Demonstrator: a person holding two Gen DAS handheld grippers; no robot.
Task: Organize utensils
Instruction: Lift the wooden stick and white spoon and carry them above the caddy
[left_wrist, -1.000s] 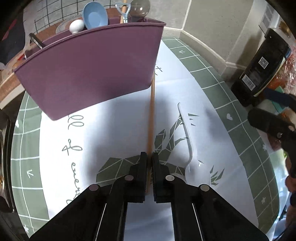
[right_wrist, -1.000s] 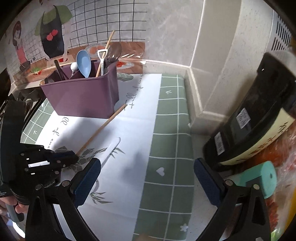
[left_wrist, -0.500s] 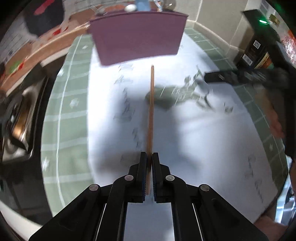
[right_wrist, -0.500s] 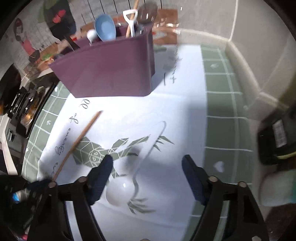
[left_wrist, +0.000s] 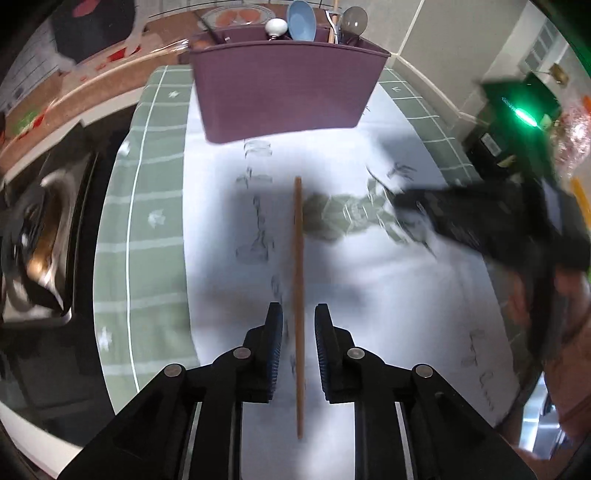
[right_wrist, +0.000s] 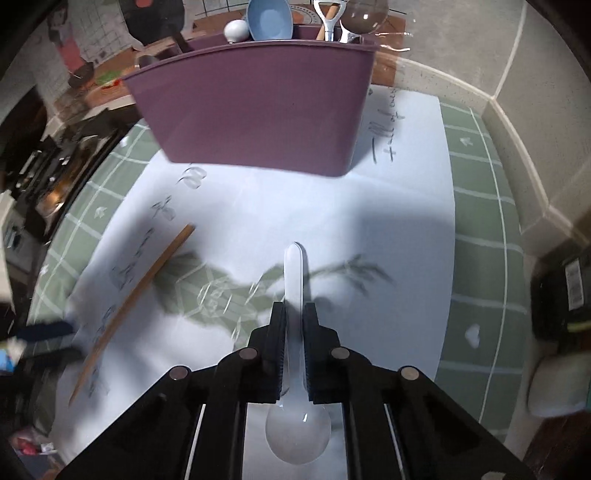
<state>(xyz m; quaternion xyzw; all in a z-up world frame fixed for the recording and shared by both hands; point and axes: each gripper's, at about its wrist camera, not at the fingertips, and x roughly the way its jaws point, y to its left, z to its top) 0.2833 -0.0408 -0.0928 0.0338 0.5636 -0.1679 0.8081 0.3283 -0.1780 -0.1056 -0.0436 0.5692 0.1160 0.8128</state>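
Observation:
A wooden chopstick (left_wrist: 297, 280) lies lengthwise between the fingers of my left gripper (left_wrist: 298, 325), which stand apart from it, open. It also shows in the right wrist view (right_wrist: 136, 295). My right gripper (right_wrist: 294, 317) is shut on the handle of a white plastic spoon (right_wrist: 295, 273), whose bowl sits under the fingers. A purple utensil holder (left_wrist: 284, 88) stands at the far end of the mat, with a blue spoon (right_wrist: 267, 20), a white knob and metal utensils upright in it. The holder also shows in the right wrist view (right_wrist: 255, 107).
A white and green printed mat (left_wrist: 155, 221) covers the counter. A stove top (left_wrist: 33, 236) lies to the left. A dark appliance with a green light (left_wrist: 524, 110) stands at the right by the wall. The right gripper shows blurred in the left wrist view (left_wrist: 480, 218).
My left gripper has opened and released the chopstick. My right gripper has closed on the white spoon's handle and moved nearer the holder.

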